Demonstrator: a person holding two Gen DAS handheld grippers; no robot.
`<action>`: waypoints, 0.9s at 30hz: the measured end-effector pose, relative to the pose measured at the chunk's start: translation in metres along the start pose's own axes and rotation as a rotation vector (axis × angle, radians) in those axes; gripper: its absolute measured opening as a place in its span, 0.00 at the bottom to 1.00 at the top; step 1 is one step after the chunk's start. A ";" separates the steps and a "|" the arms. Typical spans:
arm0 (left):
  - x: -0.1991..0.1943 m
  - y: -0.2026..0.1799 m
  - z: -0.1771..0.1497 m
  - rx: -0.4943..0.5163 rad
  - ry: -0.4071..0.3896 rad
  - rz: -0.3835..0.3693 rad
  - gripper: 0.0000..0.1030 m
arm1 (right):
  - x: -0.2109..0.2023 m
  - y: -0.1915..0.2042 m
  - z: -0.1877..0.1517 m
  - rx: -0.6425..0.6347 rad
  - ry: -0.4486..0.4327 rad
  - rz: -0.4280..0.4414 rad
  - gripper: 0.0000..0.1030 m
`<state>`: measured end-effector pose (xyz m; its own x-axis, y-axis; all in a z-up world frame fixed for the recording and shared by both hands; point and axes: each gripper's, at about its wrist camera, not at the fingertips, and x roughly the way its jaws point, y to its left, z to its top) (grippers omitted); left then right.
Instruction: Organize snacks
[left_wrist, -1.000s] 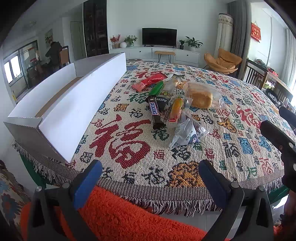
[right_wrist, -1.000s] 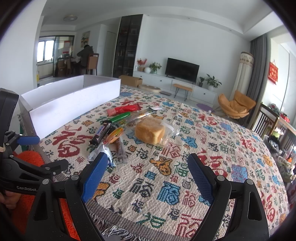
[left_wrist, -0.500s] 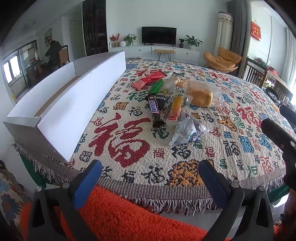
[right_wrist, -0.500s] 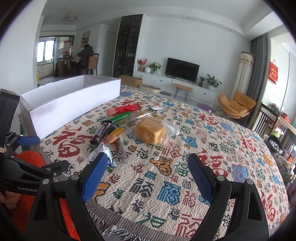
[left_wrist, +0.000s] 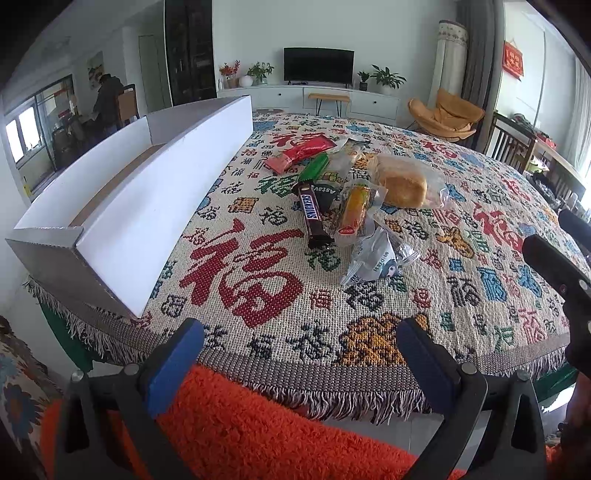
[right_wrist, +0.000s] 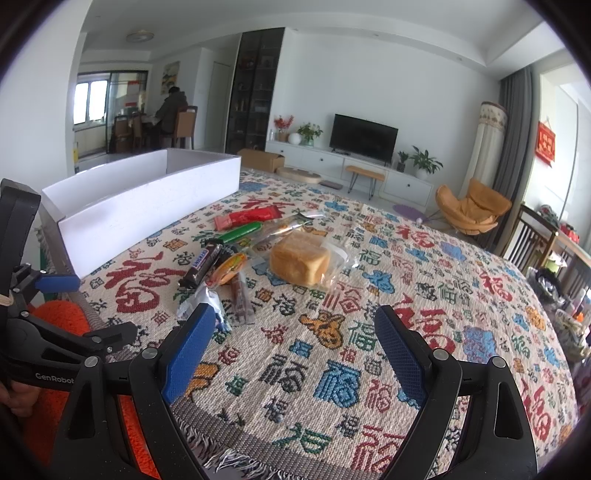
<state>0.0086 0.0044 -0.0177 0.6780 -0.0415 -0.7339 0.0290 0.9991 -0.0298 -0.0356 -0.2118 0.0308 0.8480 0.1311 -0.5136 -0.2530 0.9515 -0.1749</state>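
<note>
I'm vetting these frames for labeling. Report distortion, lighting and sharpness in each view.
Left wrist view: strong fisheye bend, dark corners, white box wall curved; Snickers bar lettering sharp. Right wrist view: same barrel bend, even daylight, window blown out, bread loaf in focus.

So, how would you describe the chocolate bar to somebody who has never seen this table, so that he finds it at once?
Find the long white box at the left side of the patterned tablecloth; the snack pile lies to its right. The chocolate bar is the pile's nearest piece to the box, beside the orange snack pack. It alone is dark brown, with white Snickers lettering.
</note>
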 end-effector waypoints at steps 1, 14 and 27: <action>-0.004 0.004 0.001 -0.008 -0.008 0.004 1.00 | 0.000 0.000 0.000 0.000 0.000 0.000 0.88; 0.018 0.014 -0.002 0.001 0.107 0.027 1.00 | 0.024 -0.017 -0.003 0.067 0.070 0.102 0.88; 0.029 0.018 -0.008 -0.030 0.170 -0.001 1.00 | 0.107 -0.031 -0.013 0.093 0.342 0.282 0.87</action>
<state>0.0228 0.0207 -0.0449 0.5443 -0.0445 -0.8377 0.0062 0.9988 -0.0490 0.0572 -0.2312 -0.0298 0.5455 0.3045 -0.7808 -0.3960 0.9147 0.0801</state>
